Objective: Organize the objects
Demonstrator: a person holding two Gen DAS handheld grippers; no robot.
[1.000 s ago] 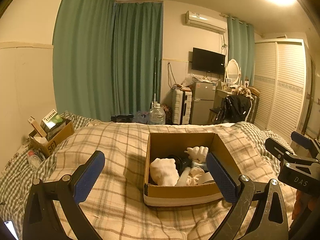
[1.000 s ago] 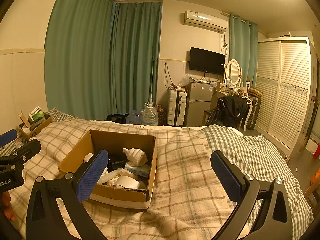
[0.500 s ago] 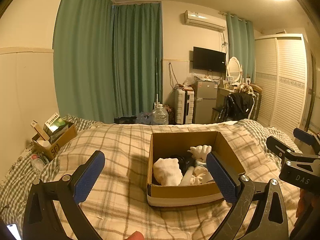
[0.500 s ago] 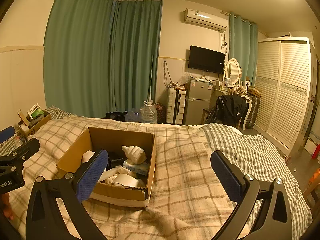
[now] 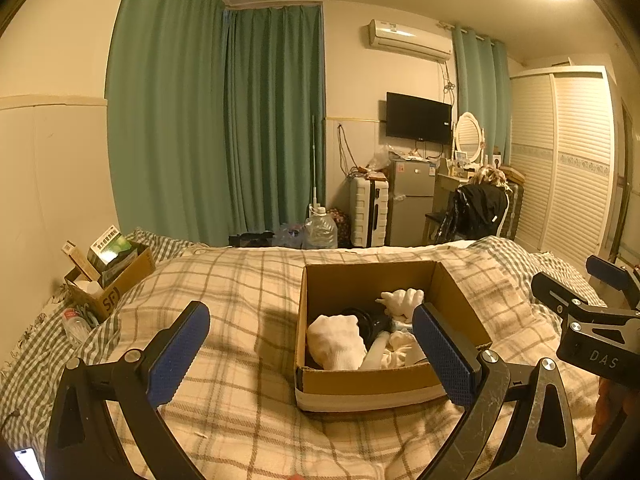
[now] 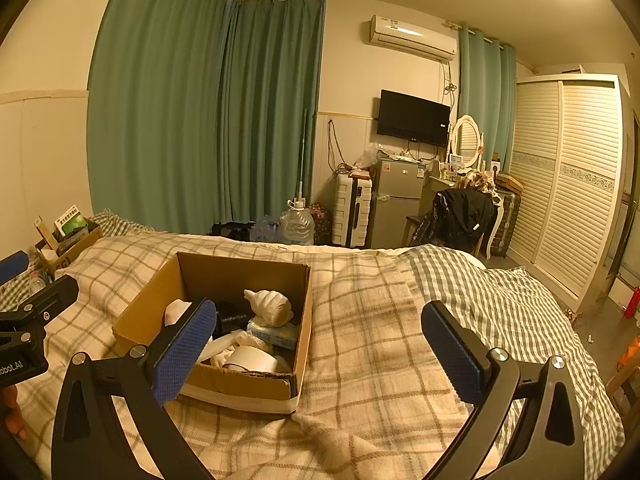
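An open cardboard box (image 5: 372, 386) (image 6: 240, 390) sits on the plaid bed. It holds a white sock (image 5: 336, 342), a white conch shell (image 5: 400, 300) (image 6: 270, 306), a dark object, a tissue pack (image 6: 276, 330) and a white tape roll (image 6: 250, 358). My left gripper (image 5: 312, 354) is open and empty, held above the bed in front of the box. My right gripper (image 6: 320, 354) is open and empty, just right of the box. Each gripper shows at the edge of the other's view.
A second cardboard box (image 5: 108, 284) with cartons stands at the bed's far left corner, with a plastic bottle (image 5: 76, 326) beside it. Beyond the bed are a water jug (image 5: 320, 232), suitcase, fridge (image 5: 412, 200), chair with a black jacket and a wardrobe.
Both grippers have tilted up and drawn back a little, so the box sits slightly lower in view. Both stay open and empty.
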